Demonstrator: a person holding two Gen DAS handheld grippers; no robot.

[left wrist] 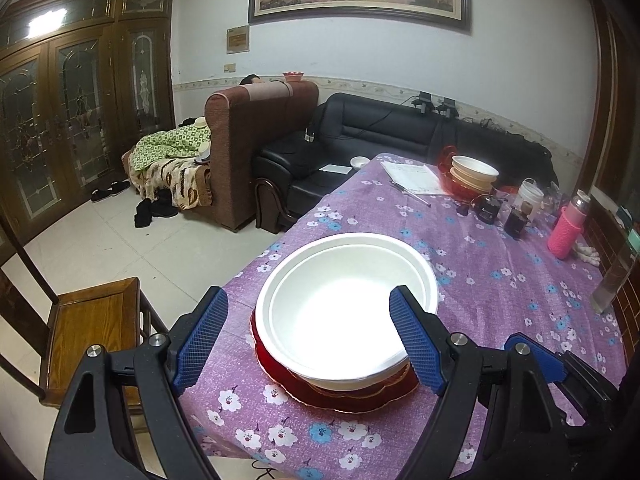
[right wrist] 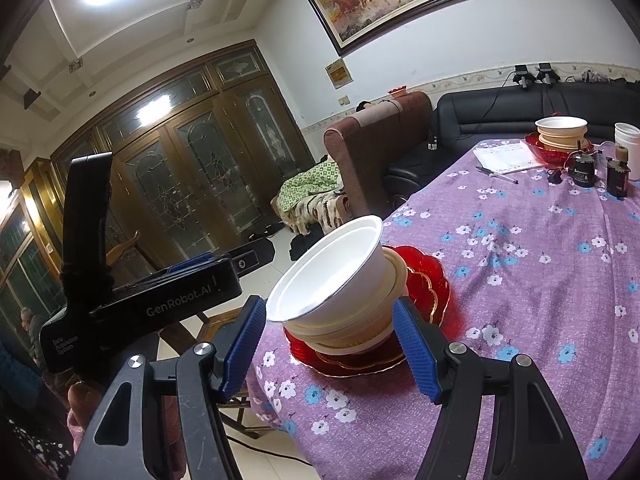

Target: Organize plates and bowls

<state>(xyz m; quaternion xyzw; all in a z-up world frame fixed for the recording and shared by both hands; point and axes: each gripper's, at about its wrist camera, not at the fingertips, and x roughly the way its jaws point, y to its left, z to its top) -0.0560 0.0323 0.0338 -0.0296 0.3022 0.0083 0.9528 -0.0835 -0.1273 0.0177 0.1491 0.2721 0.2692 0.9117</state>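
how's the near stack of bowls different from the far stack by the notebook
The near stack of white and cream bowls sits near the table's front edge between the open right hand-held gripper fingers; the far stack of white and cream bowls stands untouched beside the paper notebook. The near white top bowl tilts; the far one sits level. Both rest on red plates.

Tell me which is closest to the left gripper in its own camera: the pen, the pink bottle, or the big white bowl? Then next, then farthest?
1. White bowl, right between the left gripper's fingers.
2. Pink bottle, far right.
3. Pen, up the table.
The last two are nearly a tie.
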